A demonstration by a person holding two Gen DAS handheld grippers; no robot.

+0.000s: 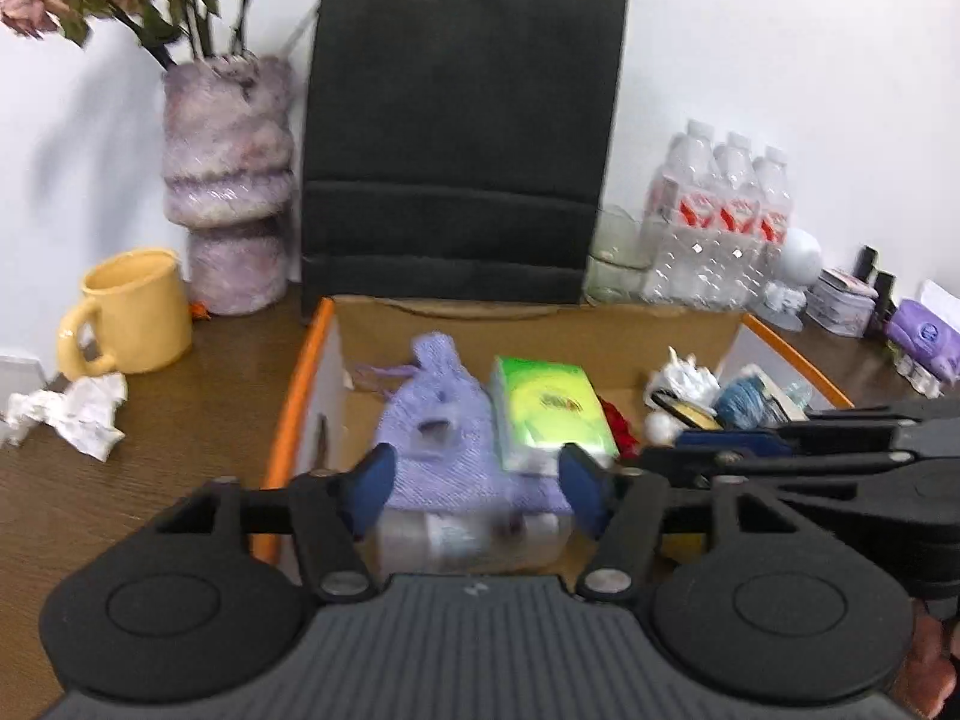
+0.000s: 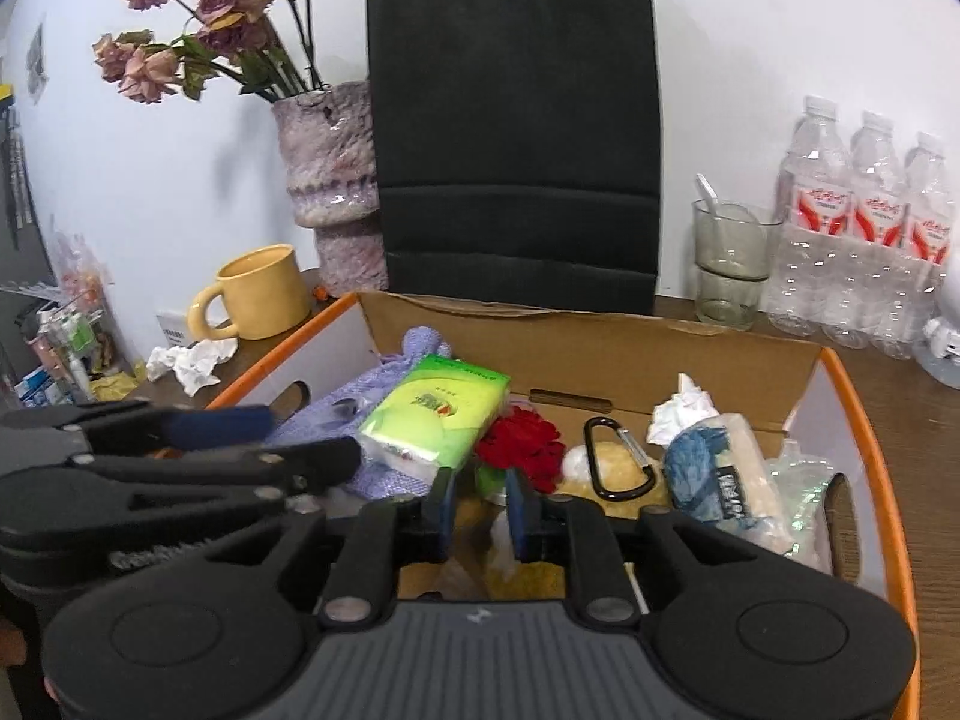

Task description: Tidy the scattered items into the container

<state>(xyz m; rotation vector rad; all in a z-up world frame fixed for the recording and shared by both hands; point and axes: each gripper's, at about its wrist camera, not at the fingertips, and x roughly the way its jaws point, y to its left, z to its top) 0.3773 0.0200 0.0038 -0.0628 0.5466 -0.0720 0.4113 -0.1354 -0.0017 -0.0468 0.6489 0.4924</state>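
Note:
A cardboard box with orange rims holds a purple knit pouch, a green tissue pack, a red item, a black carabiner, crumpled paper and a blue yarn ball. My left gripper hovers over the box's near left part with its jaws around a blurred clear bottle. My right gripper is nearly shut over the box's middle; nothing shows between its pads.
On the wooden table behind the box stand a black paper bag, a purple vase with dried roses, a yellow mug, a glass and water bottles. A crumpled paper lies left of the box.

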